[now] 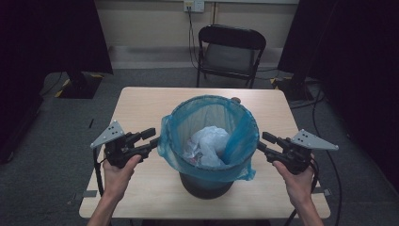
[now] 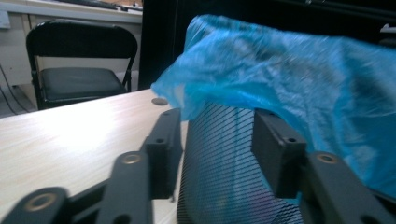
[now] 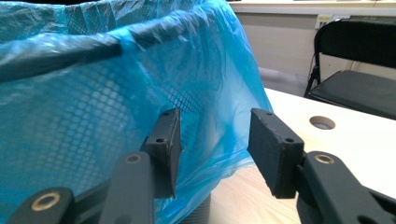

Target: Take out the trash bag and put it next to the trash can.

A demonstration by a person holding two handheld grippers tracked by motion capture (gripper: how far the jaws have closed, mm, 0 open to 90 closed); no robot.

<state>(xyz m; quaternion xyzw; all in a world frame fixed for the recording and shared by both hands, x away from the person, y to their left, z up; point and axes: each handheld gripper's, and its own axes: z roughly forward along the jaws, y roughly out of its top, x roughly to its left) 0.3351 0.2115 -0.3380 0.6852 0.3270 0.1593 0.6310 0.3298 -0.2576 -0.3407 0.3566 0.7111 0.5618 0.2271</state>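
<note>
A black mesh bin (image 1: 207, 183) stands mid-table (image 1: 141, 101), its blue bag (image 1: 240, 136) folded over the rim, white waste (image 1: 209, 143) inside. Left gripper (image 1: 153, 141) and right gripper (image 1: 260, 145) flank the bin, jaws spread, pinching nothing. Likely bag removal: not yet begun.

A lab-like recording room: dark curtains (image 1: 47, 33), grey carpet (image 1: 56, 136), folding chair (image 1: 229, 52), wall socket (image 1: 194, 5).

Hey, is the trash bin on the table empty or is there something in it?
Not empty. The high view looks down into the blue-lined bin and shows crumpled white trash lying at the bottom, well below the rim.
</note>
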